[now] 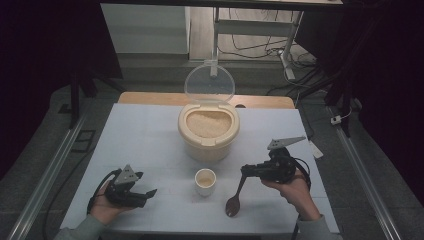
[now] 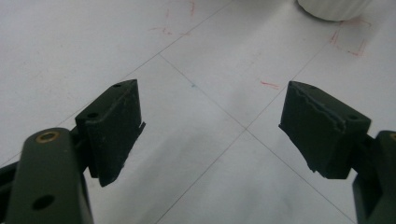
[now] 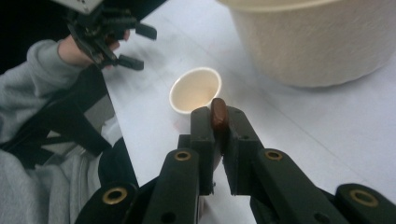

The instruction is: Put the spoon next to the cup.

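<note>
On the white table (image 1: 145,145), the cream rice bin (image 1: 208,134) stands at the middle, its clear lid (image 1: 209,82) tipped up at the back and pale grain level inside. Just in front of the bin sits a small white cup (image 1: 205,181), upright.

Right of the cup, the right gripper (image 1: 246,171) is clenched on the handle of a brown wooden spoon (image 1: 234,200). In the right gripper view the end of the handle pokes up between the two closed black jaws. The spoon hangs slanted from the grip, its bowl low near the table just right of the cup.

Left of the cup, well apart from it, the left gripper (image 1: 149,196) is released: in the left gripper view its jaws stand wide over bare table, with nothing between them.

Thin grid lines and faint red marks cross the tabletop near the cup. Beyond the bin, a wooden edge shows behind the table, then a grey floor with cables and desk legs.
</note>
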`<state>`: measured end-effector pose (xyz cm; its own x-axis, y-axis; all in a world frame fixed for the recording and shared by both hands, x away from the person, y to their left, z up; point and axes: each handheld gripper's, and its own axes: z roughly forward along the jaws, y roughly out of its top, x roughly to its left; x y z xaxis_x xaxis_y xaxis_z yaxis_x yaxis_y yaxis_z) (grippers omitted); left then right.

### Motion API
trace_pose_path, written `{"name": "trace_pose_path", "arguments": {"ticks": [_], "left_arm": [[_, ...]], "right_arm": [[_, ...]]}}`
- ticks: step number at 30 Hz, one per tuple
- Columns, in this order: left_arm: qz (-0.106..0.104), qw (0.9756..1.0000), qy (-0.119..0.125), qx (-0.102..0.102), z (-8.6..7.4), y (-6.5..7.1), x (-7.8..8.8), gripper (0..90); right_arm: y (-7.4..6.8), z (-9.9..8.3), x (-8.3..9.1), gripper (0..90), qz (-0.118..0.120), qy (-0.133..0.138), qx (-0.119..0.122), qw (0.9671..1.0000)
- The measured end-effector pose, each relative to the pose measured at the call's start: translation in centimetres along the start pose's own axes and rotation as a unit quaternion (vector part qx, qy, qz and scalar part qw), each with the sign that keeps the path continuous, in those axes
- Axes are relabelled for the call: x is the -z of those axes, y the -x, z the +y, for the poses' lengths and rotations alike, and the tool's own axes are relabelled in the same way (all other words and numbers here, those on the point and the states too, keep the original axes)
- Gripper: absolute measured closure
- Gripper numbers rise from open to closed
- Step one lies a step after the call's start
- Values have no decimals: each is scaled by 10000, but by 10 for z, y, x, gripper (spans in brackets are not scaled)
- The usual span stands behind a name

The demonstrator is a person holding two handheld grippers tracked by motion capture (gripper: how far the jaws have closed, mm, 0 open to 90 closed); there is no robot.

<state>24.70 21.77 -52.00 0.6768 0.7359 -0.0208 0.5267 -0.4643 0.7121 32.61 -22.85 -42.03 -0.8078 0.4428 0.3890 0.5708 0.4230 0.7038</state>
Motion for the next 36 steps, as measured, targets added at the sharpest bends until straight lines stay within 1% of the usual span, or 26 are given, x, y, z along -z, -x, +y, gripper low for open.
{"name": "trace_pose_path", "arguments": {"ticks": [2,4,6,11,13,15,16,19,20,25,28,31,33,36], "left_arm": [[-5,10000,-1,3,0,0,0,204],[-5,10000,-4,2,0,0,-1,204],[-4,10000,-11,2,0,0,-1,204],[-6,10000,-17,-6,0,0,-1,204],[-3,10000,-13,0,0,0,-1,204],[-2,10000,-10,-3,0,0,0,204],[-3,10000,-7,-2,0,0,0,204],[-4,10000,-5,-2,0,0,0,204],[-4,10000,-5,-5,0,0,0,204],[2,10000,-8,-3,0,0,0,204],[-5,10000,-18,-14,0,0,-1,204],[0,10000,-19,-14,0,0,-1,204],[2,10000,-15,-9,0,0,-1,204],[-1,10000,-22,-20,0,0,-1,204]], "right_arm": [[3,1,-4,833,39,-6,-43,10000],[5,3,-7,828,25,-17,-50,10000],[7,6,-11,820,-69,-12,-37,10000],[17,9,-24,785,-456,-8,-42,9989],[21,10,-29,773,-565,-14,-51,9984],[25,9,-33,760,-728,40,-45,9973],[27,9,-35,758,-765,73,-66,9970],[32,6,-38,754,-809,142,-127,9965],[34,6,-38,754,-789,165,-155,9966],[38,2,-38,749,-825,229,-203,9961],[39,1,-41,751,-764,302,-237,9963],[40,2,-46,745,-782,291,-217,9963],[43,2,-51,732,-899,212,-234,9954],[49,2,-59,713,-1006,80,-302,9944]]}}
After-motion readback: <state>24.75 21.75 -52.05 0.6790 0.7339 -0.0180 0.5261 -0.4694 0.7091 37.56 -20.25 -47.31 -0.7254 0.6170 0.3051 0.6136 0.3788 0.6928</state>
